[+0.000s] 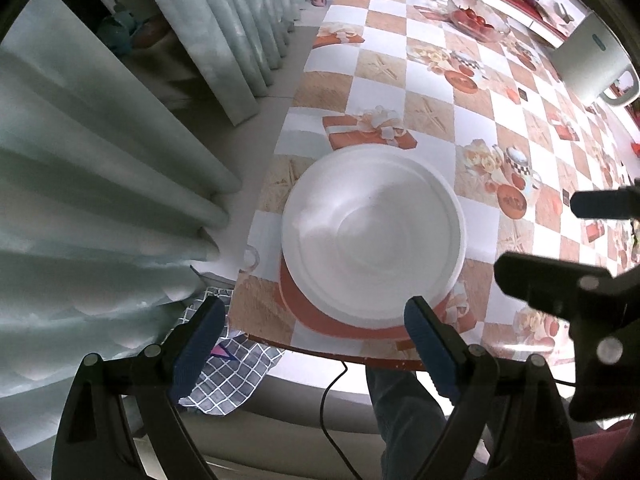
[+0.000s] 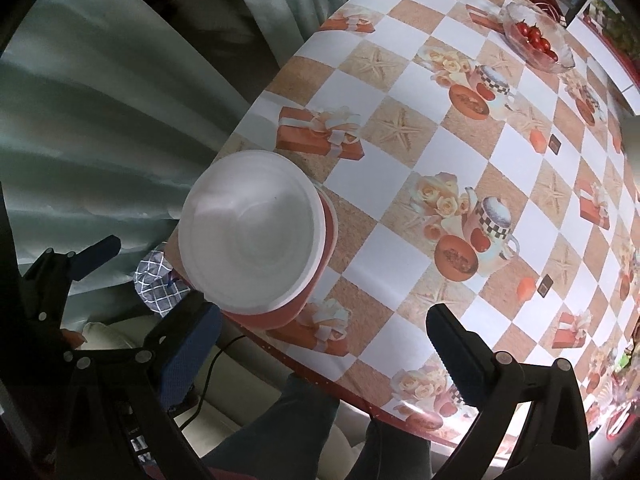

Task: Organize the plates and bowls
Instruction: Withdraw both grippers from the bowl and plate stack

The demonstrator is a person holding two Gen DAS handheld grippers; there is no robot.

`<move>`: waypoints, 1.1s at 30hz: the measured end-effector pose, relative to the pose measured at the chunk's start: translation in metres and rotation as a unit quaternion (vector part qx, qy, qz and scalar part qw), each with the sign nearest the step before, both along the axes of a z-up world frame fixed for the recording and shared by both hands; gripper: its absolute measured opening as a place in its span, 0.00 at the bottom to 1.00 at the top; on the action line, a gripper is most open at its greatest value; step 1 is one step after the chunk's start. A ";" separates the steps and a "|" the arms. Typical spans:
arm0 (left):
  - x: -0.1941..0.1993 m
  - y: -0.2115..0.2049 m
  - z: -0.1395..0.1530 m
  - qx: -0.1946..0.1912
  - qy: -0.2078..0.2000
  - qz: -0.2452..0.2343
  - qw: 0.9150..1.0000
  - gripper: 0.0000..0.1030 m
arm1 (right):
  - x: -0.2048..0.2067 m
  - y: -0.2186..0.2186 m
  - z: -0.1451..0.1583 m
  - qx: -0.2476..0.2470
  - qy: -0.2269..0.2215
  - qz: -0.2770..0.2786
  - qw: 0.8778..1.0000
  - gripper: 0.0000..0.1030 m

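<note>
A white bowl (image 1: 372,236) sits on a red-brown plate (image 1: 316,318) at the near left corner of the table; the stack also shows in the right wrist view, bowl (image 2: 250,232) on plate (image 2: 320,272). My left gripper (image 1: 316,338) is open and empty, held just in front of the stack above the table's near edge. My right gripper (image 2: 320,352) is open and empty, to the right of the stack over the near edge. The right gripper also shows in the left wrist view (image 1: 560,248).
The table has a checkered printed cloth (image 2: 400,128). A glass bowl of tomatoes (image 2: 536,38) stands at the far side. A white appliance (image 1: 588,64) stands at the far right. Curtains (image 1: 100,160) hang to the left. A checked cloth (image 1: 224,372) and my legs are below the near edge.
</note>
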State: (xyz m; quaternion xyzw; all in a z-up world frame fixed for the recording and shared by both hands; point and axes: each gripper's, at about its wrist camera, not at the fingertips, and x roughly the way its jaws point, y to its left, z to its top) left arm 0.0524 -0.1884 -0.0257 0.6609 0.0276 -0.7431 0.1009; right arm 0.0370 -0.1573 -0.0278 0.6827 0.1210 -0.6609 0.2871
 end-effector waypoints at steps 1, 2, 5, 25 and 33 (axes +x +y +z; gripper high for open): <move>0.001 0.001 0.000 0.000 -0.001 -0.002 1.000 0.90 | 0.000 0.000 0.001 0.001 0.003 0.000 1.000 1.00; 0.002 0.002 0.000 0.001 -0.003 -0.004 1.000 0.90 | 0.001 0.000 0.003 0.003 0.006 0.001 1.000 1.00; 0.005 0.004 0.002 0.003 -0.006 -0.010 1.000 0.90 | 0.002 -0.002 0.006 0.012 0.017 0.007 1.000 1.00; 0.002 0.008 0.005 -0.012 -0.018 -0.011 1.000 0.90 | 0.002 -0.007 0.006 0.009 0.011 0.022 1.000 1.00; 0.007 0.009 -0.001 -0.021 -0.035 -0.002 0.999 0.90 | 0.003 -0.005 0.000 0.003 -0.001 0.025 1.000 1.00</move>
